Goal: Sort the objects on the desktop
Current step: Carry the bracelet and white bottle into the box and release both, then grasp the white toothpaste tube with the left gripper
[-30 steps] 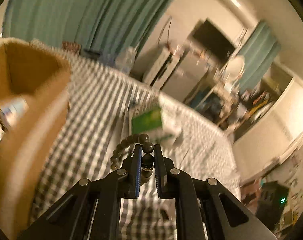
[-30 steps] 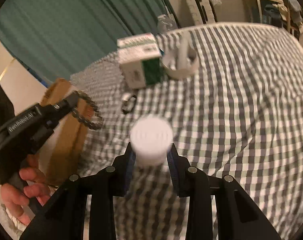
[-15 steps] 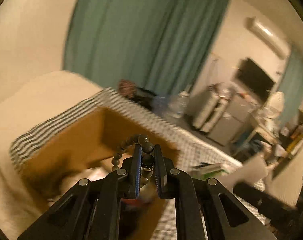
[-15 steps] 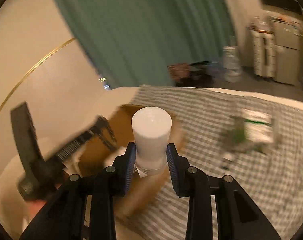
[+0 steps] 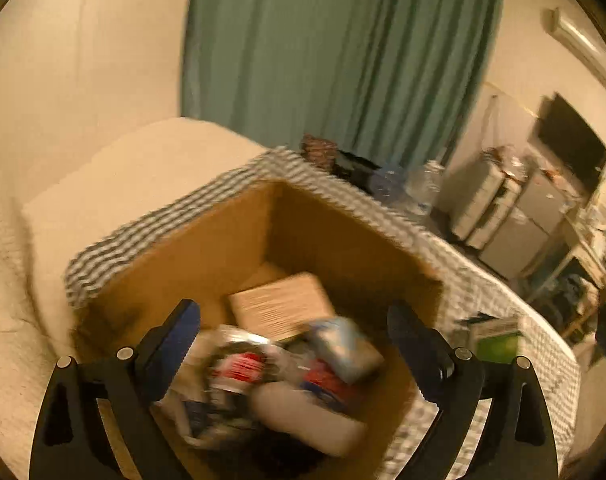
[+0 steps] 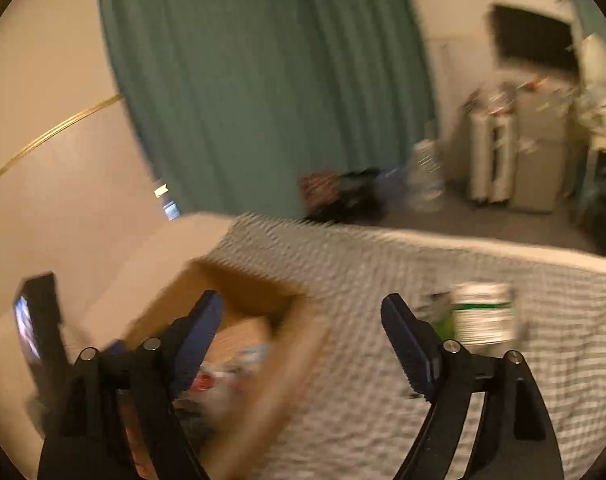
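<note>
Left gripper (image 5: 293,334): fingers spread wide, nothing between them. It hangs above the open cardboard box (image 5: 207,248) and looks down into it. Left finger pad (image 5: 174,344) shows dark blue.

Box contents, left wrist view, partly blurred:
- tan flat carton (image 5: 281,307) lying toward the far wall, printed face up
- bluish-white packet (image 5: 345,349) just right of centre, tilted, overlapping the tan carton's near edge
- red-and-white labelled item (image 5: 239,368) left of centre, label unreadable
- pale rounded object (image 5: 309,416) at the near side, identity unclear
- darker items below these, too smeared to name

Box stands on a grey-and-white checked cloth (image 5: 467,280) covering the surface; whether that surface is a desk or a bed cannot be told. Cream cushion or mattress (image 5: 115,184) lies beside the box on its far left.

Right gripper (image 6: 301,326): fingers also wide apart, holding nothing. It sits over the box's right rim (image 6: 303,354), with the box interior to its left and the checked cloth to its right. The left gripper's body (image 6: 43,320) shows as a dark shape at far left.

Green-and-white carton (image 6: 483,318) stands upright on the cloth, well apart from the box, to the right. The same carton appears at right in the left wrist view (image 5: 497,340).

Background: teal curtain (image 6: 263,80), dark screen (image 6: 531,38) on the wall, and white cabinets (image 6: 495,152) below it.
</note>
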`<action>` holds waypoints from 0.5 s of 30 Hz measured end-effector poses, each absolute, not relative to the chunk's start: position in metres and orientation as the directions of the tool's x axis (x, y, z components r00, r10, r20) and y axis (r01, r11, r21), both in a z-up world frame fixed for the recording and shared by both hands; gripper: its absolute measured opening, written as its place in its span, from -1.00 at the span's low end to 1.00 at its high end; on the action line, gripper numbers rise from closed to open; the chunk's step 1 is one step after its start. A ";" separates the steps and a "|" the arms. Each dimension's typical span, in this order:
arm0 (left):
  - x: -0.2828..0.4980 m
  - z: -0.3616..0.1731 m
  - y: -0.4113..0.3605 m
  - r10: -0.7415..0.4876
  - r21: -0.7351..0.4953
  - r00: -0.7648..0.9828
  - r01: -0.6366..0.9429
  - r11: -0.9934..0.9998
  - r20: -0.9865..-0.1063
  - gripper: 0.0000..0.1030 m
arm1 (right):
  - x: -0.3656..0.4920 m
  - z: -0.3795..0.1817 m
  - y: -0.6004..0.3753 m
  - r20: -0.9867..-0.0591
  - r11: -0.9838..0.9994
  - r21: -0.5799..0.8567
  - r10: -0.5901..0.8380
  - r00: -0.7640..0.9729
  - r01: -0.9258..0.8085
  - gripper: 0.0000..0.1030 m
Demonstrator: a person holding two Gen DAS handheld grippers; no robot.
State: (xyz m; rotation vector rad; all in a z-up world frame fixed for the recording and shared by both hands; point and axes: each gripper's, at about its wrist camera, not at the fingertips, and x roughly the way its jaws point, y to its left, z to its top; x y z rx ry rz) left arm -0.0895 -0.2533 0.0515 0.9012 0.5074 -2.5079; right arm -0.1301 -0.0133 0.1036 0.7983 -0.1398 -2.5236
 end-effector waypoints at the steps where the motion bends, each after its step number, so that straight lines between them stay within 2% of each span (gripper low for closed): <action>1: -0.092 0.054 -0.243 -0.255 -0.191 -0.707 0.486 -0.853 -0.659 0.90 | -0.129 0.101 0.011 -0.509 -0.896 0.235 -0.445 -0.737 0.378 0.63; 4: -0.100 0.054 -0.201 -0.198 -0.178 -0.743 0.393 -0.902 -0.639 0.99 | -0.119 0.088 0.066 -0.523 -0.930 0.230 -0.365 -0.770 0.285 0.64; 8: -0.113 0.033 -0.132 -0.087 -0.174 -0.760 0.256 -0.951 -0.644 0.99 | -0.110 0.052 0.135 -0.580 -0.948 0.272 -0.296 -0.759 0.163 0.64; 15: -0.143 -0.054 -0.044 0.033 -0.112 -0.720 0.063 -0.992 -0.693 0.99 | -0.100 -0.014 0.193 -0.653 -0.940 0.337 -0.270 -0.708 0.049 0.64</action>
